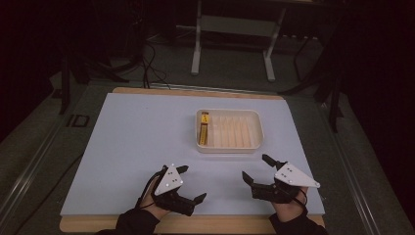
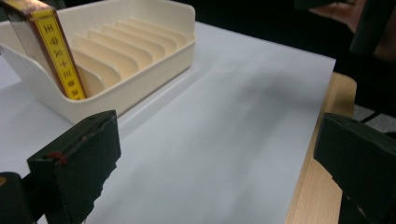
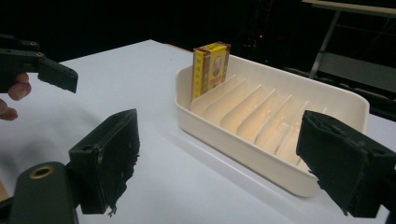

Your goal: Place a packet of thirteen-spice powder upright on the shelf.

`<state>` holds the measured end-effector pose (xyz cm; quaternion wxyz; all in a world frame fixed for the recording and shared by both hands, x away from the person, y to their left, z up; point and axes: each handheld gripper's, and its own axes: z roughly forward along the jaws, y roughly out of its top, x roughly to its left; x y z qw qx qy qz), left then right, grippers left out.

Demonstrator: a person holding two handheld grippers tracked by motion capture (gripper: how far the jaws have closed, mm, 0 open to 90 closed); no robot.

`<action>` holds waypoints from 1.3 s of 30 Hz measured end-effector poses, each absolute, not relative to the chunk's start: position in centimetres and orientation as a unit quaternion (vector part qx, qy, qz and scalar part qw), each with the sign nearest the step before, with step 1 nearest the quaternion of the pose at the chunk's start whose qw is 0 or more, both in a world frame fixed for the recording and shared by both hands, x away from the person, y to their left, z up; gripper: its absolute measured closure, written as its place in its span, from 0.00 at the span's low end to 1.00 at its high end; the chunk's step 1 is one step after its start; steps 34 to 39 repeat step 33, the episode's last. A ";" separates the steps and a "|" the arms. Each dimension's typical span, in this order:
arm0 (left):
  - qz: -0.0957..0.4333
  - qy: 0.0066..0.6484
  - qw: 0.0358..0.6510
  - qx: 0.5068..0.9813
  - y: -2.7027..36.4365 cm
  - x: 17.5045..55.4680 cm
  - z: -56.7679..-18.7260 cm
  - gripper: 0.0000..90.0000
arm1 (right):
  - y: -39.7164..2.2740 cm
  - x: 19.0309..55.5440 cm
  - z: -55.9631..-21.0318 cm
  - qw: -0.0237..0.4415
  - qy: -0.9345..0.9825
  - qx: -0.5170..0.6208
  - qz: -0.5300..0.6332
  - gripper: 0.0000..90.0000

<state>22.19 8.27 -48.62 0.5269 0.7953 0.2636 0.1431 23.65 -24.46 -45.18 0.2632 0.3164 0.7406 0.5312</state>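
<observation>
The white sheet point(image 1: 147, 147) is lying under both tongs; the cream slotted tray point(image 1: 254, 128) is sitting ahead, between them; 1 yellow box point(image 1: 204, 128) is standing in its leftmost slot; left gripper point(image 1: 188, 183) and right gripper point(image 1: 257, 168) are gaping wide, holding nothing; any reach should probably be approaching that box squarely.

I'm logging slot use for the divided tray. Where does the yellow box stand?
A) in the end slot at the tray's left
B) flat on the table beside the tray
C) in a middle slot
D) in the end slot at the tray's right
A: the yellow box stands on edge in the leftmost slot of the tray, with every other slot bare.
</observation>
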 end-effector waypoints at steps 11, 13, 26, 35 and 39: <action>0.121 0.258 0.534 0.796 8.3 22.7 -49.1 0.02 | -24.0 23.5 -45.6 0.253 0.751 0.309 0.526 0.15; 0.124 0.259 0.537 0.793 8.4 22.7 -49.1 0.02 | -24.0 23.6 -45.6 0.250 0.753 0.308 0.525 0.15; 0.126 0.257 0.547 0.787 8.9 22.3 -49.2 0.02 | -24.3 23.8 -46.1 0.236 0.758 0.313 0.521 0.15; 0.120 0.252 0.544 0.791 8.7 22.2 -49.3 0.02 | -24.3 24.0 -46.3 0.232 0.763 0.315 0.514 0.15; 0.120 0.252 0.544 0.791 8.7 22.2 -49.3 0.02 | -24.3 24.0 -46.3 0.232 0.763 0.315 0.514 0.15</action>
